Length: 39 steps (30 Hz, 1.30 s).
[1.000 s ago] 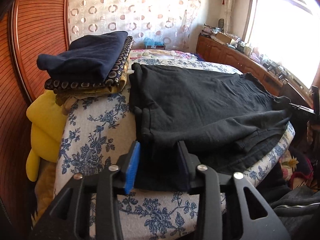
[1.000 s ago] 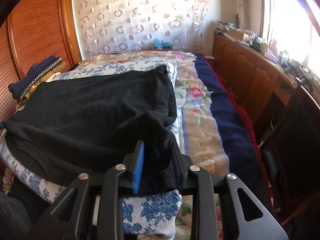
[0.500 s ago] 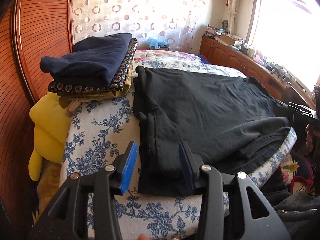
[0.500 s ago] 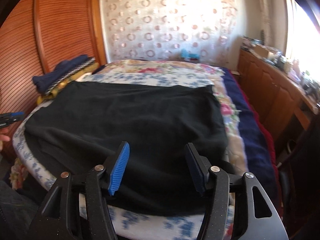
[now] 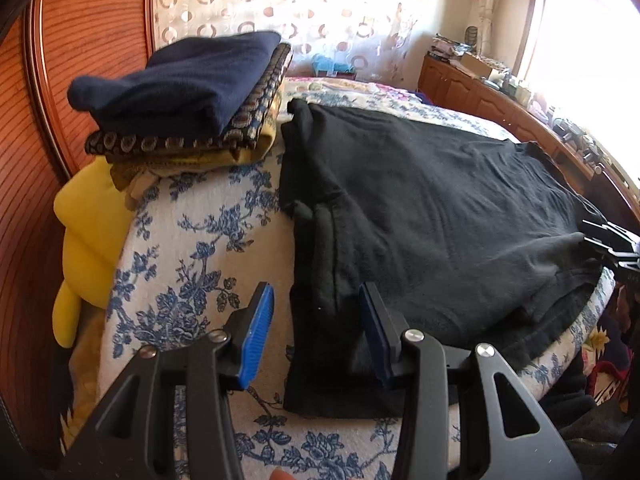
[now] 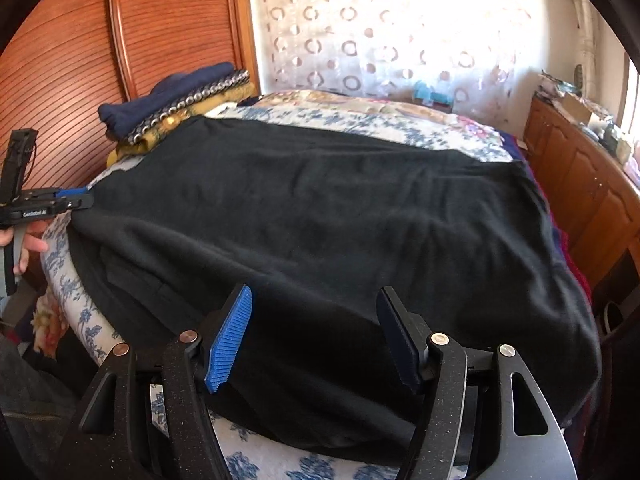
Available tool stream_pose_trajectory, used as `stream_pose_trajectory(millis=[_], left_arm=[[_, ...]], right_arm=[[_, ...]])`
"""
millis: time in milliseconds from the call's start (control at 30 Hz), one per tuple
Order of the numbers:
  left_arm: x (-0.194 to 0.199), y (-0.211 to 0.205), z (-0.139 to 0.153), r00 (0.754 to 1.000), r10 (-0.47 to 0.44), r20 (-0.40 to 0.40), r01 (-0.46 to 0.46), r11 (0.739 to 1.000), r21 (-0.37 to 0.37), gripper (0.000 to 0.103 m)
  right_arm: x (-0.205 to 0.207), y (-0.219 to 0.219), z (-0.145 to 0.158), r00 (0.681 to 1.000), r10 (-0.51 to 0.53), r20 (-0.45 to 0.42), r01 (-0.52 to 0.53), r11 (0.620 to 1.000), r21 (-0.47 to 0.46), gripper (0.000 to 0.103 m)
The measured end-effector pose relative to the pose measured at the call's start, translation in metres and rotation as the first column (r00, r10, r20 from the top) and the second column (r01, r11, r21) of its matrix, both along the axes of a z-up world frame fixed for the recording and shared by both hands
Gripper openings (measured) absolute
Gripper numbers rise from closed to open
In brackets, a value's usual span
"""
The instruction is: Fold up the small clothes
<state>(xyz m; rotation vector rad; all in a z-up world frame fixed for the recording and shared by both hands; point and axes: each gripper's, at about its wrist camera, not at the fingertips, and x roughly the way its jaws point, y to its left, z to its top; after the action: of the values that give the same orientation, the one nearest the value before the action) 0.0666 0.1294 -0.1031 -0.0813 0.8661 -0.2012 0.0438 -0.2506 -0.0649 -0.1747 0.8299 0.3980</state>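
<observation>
black garment [image 6: 320,220] flat on floral bed [image 5: 192,248], both tongs – left tongs [image 5: 316,328], right tongs [image 6: 316,332] (just been opening) – spread, pinching nothing

Sunlight is pouring through the window [image 5: 576,40] on the right, washing out the glass; a sheer curtain [image 6: 380,32] with ring patterns is glowing along the far wall; a ribbed wooden panel [image 6: 72,64] is standing on the left; a cluttered wooden cabinet [image 6: 584,176] is running under the window.
</observation>
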Motion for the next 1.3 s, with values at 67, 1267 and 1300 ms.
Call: stream_pose_trajectory(millis=[67,1267,1300], left_arm=[[0.002,0.0,-0.005,1.0,0.005,-0.013,-0.005,1.0,-0.003,0.043],[0.002,-0.016,-0.004,0.999,-0.038,0.033,0.041,0.993,-0.113,0.005],[0.001,-0.017,-0.001,0.998,-0.039,0.044,0.045,0.991,-0.126,0.005]], right_arm=[[0.001,0.004,-0.004,1.0,0.005,-0.009,-0.005,1.0,-0.002,0.066],[-0.001,0.011,-0.027,0.999,-0.025,0.043,0.026,0.999,-0.033,0.079],[-0.002,0.011,-0.027,0.999,-0.026,0.043,0.027,0.999,-0.033,0.079]])
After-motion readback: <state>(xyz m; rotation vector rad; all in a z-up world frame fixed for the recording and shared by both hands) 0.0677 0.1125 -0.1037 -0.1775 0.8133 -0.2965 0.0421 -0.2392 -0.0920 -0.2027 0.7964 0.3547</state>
